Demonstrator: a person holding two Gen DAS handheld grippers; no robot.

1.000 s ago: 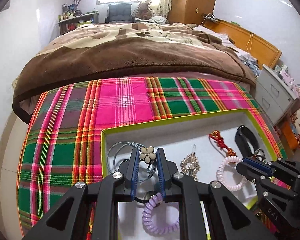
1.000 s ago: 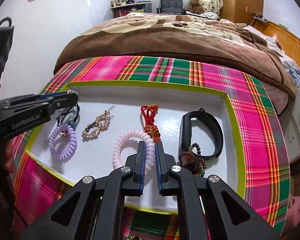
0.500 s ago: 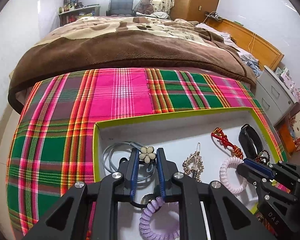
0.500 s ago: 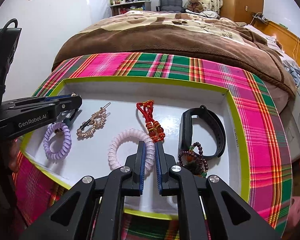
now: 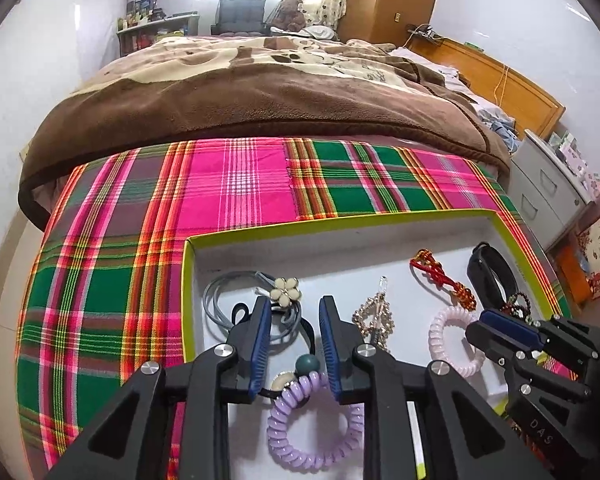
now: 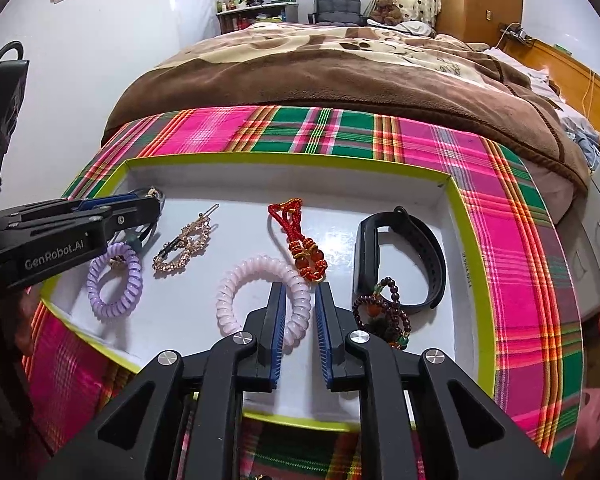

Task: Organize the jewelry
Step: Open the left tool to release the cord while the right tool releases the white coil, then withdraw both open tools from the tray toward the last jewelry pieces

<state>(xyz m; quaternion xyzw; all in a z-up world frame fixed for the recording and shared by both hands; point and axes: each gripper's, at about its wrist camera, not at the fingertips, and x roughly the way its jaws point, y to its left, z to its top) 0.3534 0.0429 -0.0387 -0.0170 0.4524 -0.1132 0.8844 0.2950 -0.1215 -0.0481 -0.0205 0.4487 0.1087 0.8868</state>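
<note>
Left gripper has released the flower hair tie.

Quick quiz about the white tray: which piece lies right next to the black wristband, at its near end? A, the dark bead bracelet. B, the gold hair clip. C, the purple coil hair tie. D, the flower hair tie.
A: in the right wrist view the dark bead bracelet sits against the near end of the black wristband, while the other three lie toward the tray's left side.

Left hand-held gripper jaws apart; right hand-held gripper seemingly parted too.
</note>
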